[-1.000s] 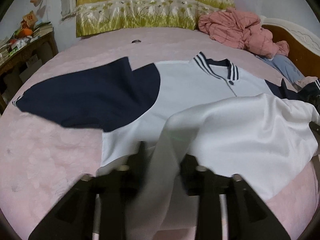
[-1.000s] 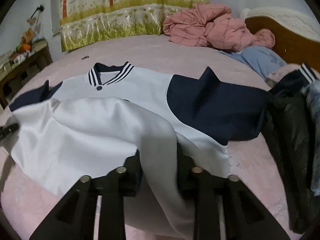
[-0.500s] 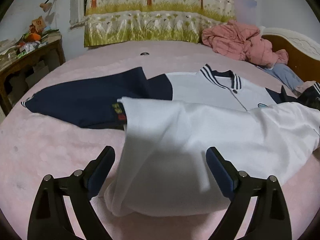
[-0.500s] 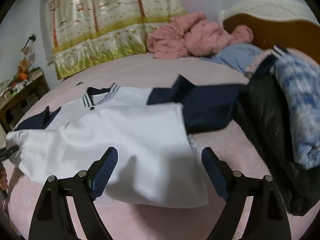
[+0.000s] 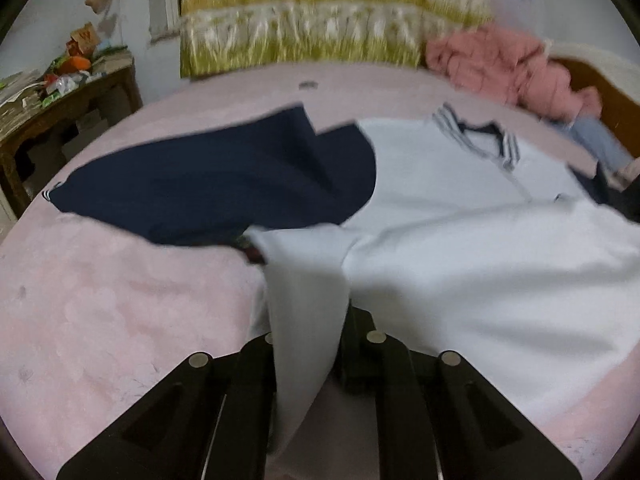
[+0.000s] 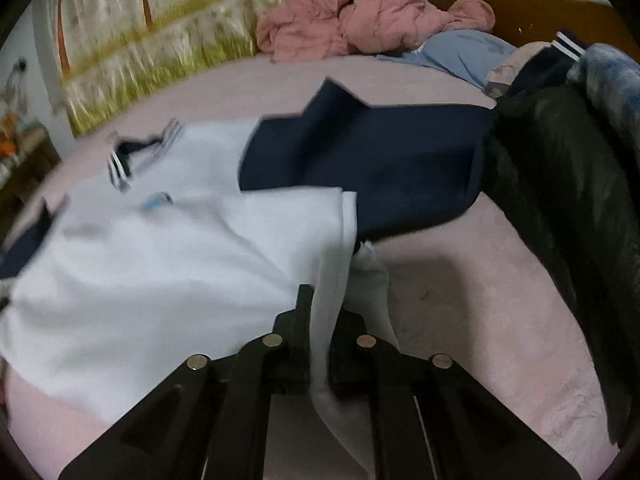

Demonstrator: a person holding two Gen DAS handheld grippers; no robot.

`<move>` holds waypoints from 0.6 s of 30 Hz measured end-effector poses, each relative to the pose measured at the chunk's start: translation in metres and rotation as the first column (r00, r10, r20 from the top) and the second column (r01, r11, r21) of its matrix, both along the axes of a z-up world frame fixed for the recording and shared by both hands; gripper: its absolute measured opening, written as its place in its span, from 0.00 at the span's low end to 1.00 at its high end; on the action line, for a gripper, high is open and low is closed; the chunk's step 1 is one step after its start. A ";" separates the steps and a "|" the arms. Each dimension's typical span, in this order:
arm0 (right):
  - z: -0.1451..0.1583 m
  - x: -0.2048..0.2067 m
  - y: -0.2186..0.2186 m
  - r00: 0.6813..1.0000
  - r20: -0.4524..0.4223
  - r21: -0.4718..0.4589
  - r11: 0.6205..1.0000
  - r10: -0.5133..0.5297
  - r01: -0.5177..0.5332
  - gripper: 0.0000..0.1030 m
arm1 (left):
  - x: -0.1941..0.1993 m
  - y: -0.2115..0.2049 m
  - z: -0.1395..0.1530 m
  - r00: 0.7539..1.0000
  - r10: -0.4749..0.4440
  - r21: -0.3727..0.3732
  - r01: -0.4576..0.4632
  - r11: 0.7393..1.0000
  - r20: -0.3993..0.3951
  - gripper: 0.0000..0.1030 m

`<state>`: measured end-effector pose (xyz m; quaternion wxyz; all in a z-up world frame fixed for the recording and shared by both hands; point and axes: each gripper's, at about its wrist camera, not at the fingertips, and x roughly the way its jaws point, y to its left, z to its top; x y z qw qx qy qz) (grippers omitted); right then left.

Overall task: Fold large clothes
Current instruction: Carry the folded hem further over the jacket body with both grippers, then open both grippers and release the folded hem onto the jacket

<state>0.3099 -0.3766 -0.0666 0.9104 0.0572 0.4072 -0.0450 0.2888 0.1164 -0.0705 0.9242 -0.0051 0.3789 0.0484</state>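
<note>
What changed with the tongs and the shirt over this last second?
Both tongs let the white shirt go, opened wide, then closed again: the left tongs and right tongs now each pinch its white fabric. The navy sleeves and pink jacket stayed put.

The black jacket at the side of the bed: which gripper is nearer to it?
Right. The right gripper, shut on the white shirt, has the black jacket close beside it. The left gripper grips the shirt's opposite corner, farther away.

I am in a home bedroom. A pink-covered bed with a wooden headboard lies before me, beside a cluttered side table.
</note>
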 end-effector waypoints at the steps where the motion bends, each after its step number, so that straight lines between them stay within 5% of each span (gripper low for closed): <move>1: 0.002 -0.001 0.003 1.000 0.007 -0.020 1.000 0.001 -0.001 0.06 | -0.001 -0.003 -0.001 1.000 0.000 0.020 0.000 1.000 0.002 0.10; 5: 0.003 -0.004 0.004 1.000 0.028 -0.035 0.999 0.004 -0.003 0.07 | -0.007 -0.012 -0.001 0.999 -0.006 0.086 0.003 0.996 0.034 0.10; 18: 0.009 -0.021 0.019 0.996 0.094 -0.165 0.986 -0.003 0.018 0.20 | -0.021 -0.013 0.011 0.991 -0.008 0.110 -0.007 0.994 0.137 0.16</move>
